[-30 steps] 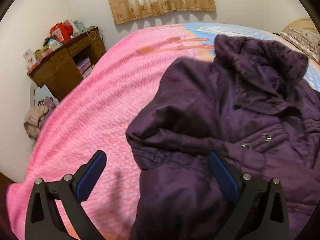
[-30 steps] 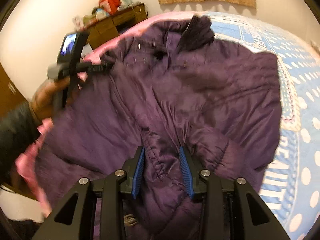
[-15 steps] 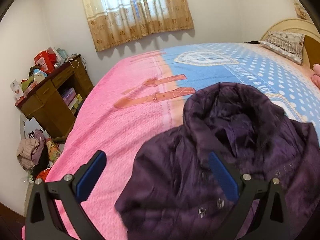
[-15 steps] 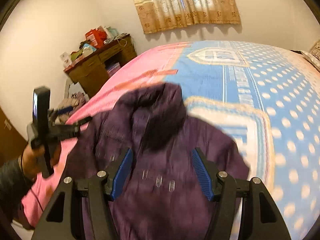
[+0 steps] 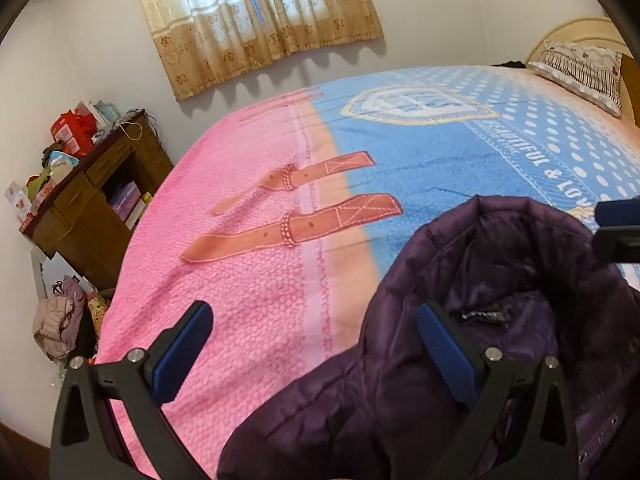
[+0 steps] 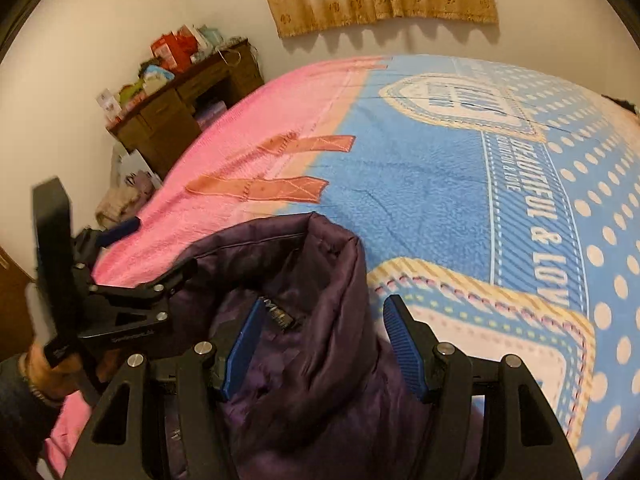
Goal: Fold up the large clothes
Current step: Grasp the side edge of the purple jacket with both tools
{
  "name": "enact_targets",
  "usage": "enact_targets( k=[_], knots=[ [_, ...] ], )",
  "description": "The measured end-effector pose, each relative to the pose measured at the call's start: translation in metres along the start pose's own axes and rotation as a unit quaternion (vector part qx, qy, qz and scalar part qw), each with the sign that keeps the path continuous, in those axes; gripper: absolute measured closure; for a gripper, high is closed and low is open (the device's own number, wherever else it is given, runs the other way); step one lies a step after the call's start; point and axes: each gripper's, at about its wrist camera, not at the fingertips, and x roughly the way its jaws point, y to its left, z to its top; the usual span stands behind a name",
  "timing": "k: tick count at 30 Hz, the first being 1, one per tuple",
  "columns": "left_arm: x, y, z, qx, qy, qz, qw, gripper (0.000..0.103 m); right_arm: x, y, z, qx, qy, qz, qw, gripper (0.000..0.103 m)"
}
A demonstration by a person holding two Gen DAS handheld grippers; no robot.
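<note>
Right tool [image 6: 322, 346]: jaws apart, having just been opening; the upright collar of the jacket [image 6: 320, 320] stands between the blue pads, and no pad visibly presses on it.
Right tool, seen from the left wrist: only a blue pad tip and black finger show at the right edge [image 5: 618, 228], over the collar.
Left tool [image 5: 316, 356]: jaws wide apart, nothing clamped; the left pad [image 5: 182, 354] is over pink blanket, the right pad over the jacket's collar side.
Left tool, from the right wrist [image 6: 132, 284]: a hand [image 6: 52, 368] in a dark sleeve grips its handle, just beside the jacket's left edge.
Jacket: one, dark purple, quilted; lying on the bed at the near edge, collar raised, inner label visible.
Bed [image 5: 420, 152]: one, covered by a pink and blue blanket with two printed strap shapes.
Pillow [image 5: 580, 68]: one, striped, at the far right.
Counter [image 5: 92, 196]: one wooden desk by the wall, piled with boxes and bags.
Curtain [image 5: 256, 20]: one, beige, over the window.
Floor clutter [image 5: 56, 324]: a heap of clothes under the desk; number cannot be told.
</note>
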Motion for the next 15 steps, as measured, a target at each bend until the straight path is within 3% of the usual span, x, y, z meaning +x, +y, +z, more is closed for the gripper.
enact_targets(
  k=[2, 3, 4, 5, 6, 7, 11, 15],
  knots=[
    [0.004, -0.002, 0.002, -0.003, -0.003, 0.003, 1.0, 0.002, 0.013, 0.0, 0.0, -0.011, 0.013, -0.025, 1.0, 0.044],
    [0.004, -0.003, 0.003, -0.005, -0.007, -0.006, 0.9999, 0.007, 0.018, 0.0, -0.003, -0.02, 0.024, -0.027, 0.999, 0.064],
    [0.003, -0.004, 0.003, -0.005, -0.009, -0.018, 0.9998, 0.021, 0.022, 0.003, -0.007, -0.032, 0.035, -0.031, 0.998, 0.084],
    [0.003, -0.006, 0.003, 0.002, -0.006, -0.031, 0.9995, 0.044, 0.021, 0.005, -0.011, -0.045, 0.038, -0.04, 0.997, 0.084],
    [0.002, -0.009, 0.002, 0.015, -0.001, -0.04, 0.9991, 0.057, 0.016, 0.007, -0.016, -0.059, 0.033, -0.05, 0.996, 0.087],
    [0.001, -0.01, 0.002, 0.026, 0.001, -0.044, 0.9987, 0.08, 0.008, 0.01, -0.022, -0.076, 0.025, -0.058, 0.995, 0.089],
    [-0.032, -0.005, -0.007, 0.05, -0.055, -0.038, 0.9965, 0.094, -0.021, 0.017, -0.04, -0.112, -0.006, -0.076, 0.991, 0.09],
    [-0.066, 0.003, -0.025, 0.081, -0.096, -0.036, 0.9914, 0.096, -0.033, 0.024, -0.066, -0.143, -0.009, -0.089, 0.986, 0.091]
  ],
)
